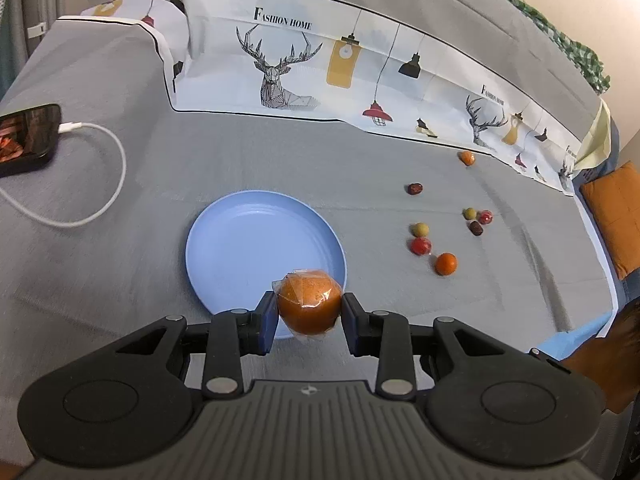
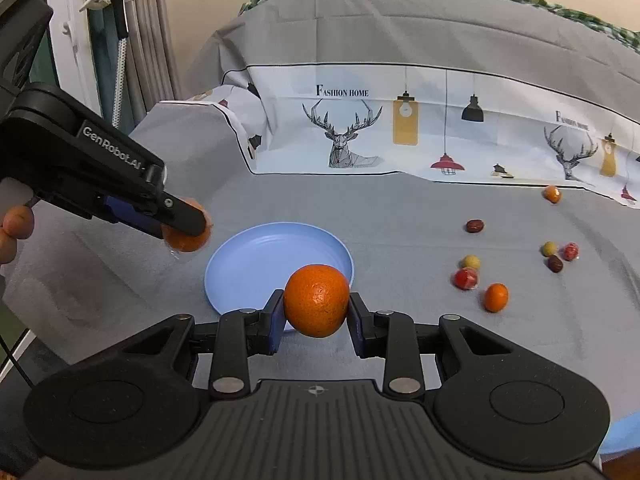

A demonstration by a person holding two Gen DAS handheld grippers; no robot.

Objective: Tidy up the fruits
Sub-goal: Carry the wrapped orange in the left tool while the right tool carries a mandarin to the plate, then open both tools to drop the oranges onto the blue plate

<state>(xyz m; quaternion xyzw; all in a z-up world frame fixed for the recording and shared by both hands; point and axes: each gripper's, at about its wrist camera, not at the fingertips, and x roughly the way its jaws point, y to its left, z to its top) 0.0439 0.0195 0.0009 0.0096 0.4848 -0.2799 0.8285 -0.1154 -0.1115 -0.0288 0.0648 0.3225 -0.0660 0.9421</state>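
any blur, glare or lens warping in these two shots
Left wrist view: strong fisheye bowing of the deer-print white cloth; glare on the clear film around the wrapped orange clamped in the left gripper. Right wrist view: same bowing; the left gripper is motion-blurred, while the bare orange in the right gripper is sharp; soft highlight on the round blue plate.

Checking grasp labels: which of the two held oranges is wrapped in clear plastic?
The orange in the left gripper: crinkled clear film covers it. The orange in the right gripper shows bare peel.
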